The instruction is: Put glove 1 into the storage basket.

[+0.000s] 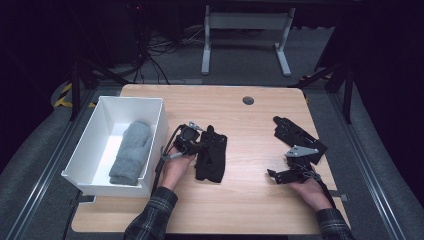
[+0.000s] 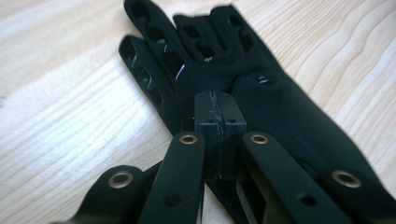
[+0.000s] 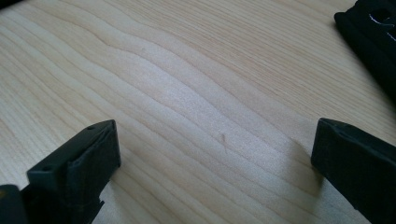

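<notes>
Evidently sorting into the white bin (image 1: 102, 150), where a grey mitten (image 1: 131, 151) lies, the left gripper (image 2: 219, 122) pinches one black glove (image 2: 261, 102) flat on the table (image 1: 240, 195), while the right gripper (image 1: 287, 175), jaws wide and empty, waits near the other glove (image 1: 295, 135)

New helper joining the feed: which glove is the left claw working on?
On the wooden table, just right of the white bin, lies a black glove. The left claw is shut on it; the other black glove lies apart near the right edge.
</notes>
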